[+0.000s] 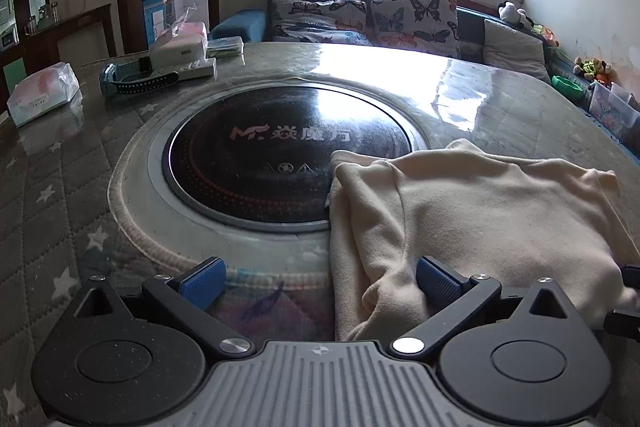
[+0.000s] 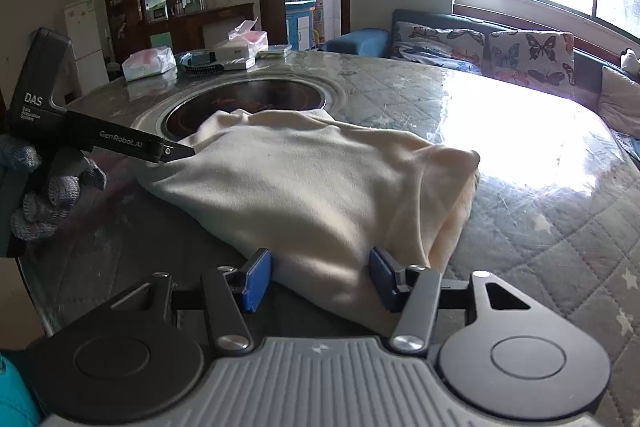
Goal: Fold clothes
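You have the cream garment (image 2: 320, 187) lying in a folded, still lumpy bundle on the counter (image 2: 520, 155), its far edge draped over the rim of the dark round hotplate (image 1: 280, 163) set into the counter's middle. Judging from the doubled layers on its right side and the loose ridge along its near edge, you are between folds: one fold looks laid down, and the bundle is not yet flat or compact. The next move probably calls for a fresh hold on the near edge with both claws, then either a smoothing pass or another fold away from you; take the whole stack of layers together, or the soft cloth will likely slide apart.

Your right claw (image 2: 318, 279) stands about half open, its blue pads (image 2: 256, 279) either side of the garment's near edge. The cloth lies between them, but they are not pinching it, so nothing is held.

Your left claw (image 1: 320, 283) is spread wide at the garment's near left corner. Its right-hand pad (image 1: 436, 281) rests against a fold of the cloth, while the other pad hangs over bare counter; it grips nothing. In the right wrist view your gloved hand (image 2: 44, 187) carries it low beside the bundle.
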Demonstrator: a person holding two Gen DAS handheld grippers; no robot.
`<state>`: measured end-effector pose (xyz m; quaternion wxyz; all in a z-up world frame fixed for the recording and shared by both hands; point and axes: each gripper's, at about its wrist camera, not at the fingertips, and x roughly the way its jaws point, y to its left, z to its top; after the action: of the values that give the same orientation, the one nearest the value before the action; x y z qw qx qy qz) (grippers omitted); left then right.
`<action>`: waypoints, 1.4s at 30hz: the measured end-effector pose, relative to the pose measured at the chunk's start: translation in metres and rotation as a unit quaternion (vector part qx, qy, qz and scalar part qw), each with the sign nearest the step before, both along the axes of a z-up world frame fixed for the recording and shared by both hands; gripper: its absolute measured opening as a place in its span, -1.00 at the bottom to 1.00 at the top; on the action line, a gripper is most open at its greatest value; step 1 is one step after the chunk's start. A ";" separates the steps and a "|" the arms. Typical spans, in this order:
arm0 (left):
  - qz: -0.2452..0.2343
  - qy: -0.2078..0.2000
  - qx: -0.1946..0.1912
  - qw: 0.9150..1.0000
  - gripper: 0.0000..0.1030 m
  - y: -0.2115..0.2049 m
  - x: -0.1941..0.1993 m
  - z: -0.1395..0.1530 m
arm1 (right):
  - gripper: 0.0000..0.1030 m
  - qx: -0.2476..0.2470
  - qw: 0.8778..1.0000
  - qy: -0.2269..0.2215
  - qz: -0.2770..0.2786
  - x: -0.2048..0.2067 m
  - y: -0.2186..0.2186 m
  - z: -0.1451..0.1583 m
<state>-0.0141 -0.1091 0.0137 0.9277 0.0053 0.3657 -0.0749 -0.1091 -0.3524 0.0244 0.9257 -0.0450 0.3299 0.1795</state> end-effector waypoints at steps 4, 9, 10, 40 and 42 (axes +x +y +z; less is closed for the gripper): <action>-0.021 0.002 0.001 1.000 1.00 -0.003 -0.017 0.000 | 0.07 -0.005 1.000 0.010 -0.001 -0.011 -0.007 0.002; -0.047 0.005 -0.003 0.999 1.00 -0.002 -0.035 0.001 | 0.07 -0.011 1.000 0.024 -0.009 -0.037 -0.011 0.005; -0.049 0.006 -0.005 0.999 1.00 -0.001 -0.036 0.002 | 0.07 -0.011 1.000 0.027 -0.009 -0.041 -0.011 0.007; -0.011 0.014 -0.024 1.000 1.00 0.003 0.006 0.001 | 0.23 0.030 0.998 -0.028 -0.055 0.017 -0.021 0.029; -0.007 0.012 -0.024 1.000 1.00 0.008 0.004 0.000 | 0.25 0.015 0.999 -0.037 -0.020 0.006 -0.001 0.035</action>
<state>-0.0105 -0.1012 0.0141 0.9226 -0.0152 0.3749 -0.0897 -0.1029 -0.3529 0.0591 0.9414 -0.0314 0.2933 0.1637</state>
